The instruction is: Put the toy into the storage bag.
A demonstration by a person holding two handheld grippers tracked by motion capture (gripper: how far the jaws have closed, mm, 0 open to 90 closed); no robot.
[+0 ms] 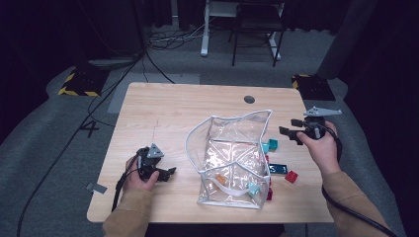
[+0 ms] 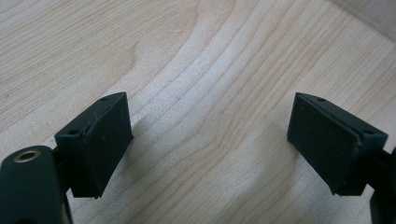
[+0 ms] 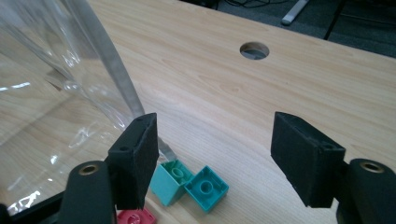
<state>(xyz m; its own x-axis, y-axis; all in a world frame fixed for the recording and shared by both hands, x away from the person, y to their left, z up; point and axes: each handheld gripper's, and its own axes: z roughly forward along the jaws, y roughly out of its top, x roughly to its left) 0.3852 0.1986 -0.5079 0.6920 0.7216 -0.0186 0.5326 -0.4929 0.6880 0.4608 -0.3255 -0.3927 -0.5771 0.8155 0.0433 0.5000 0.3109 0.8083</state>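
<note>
bag: the clear plastic bag (image 1: 231,160) with white piping lies mid-table, long axis running from the near edge toward the far edge, its open mouth turned away from the person and gaping upward.
inside the bag: an orange block (image 1: 220,179) and a pale blue block (image 1: 253,188) sit near its closed near end.
loose blocks: two teal blocks (image 3: 189,182) touch each other just beside the bag's right side; a red block (image 1: 291,176) and a dark blue piece (image 1: 279,169) lie nearer the person.
right gripper (image 1: 292,133): hovers above the teal blocks, jaws wide apart, nothing between them.
left gripper (image 1: 168,174): low over bare wood left of the bag, jaws wide, holding nothing.
table (image 1: 163,113): the left half and far strip are open wood; a round hole (image 1: 249,99) sits near the far edge.
</note>
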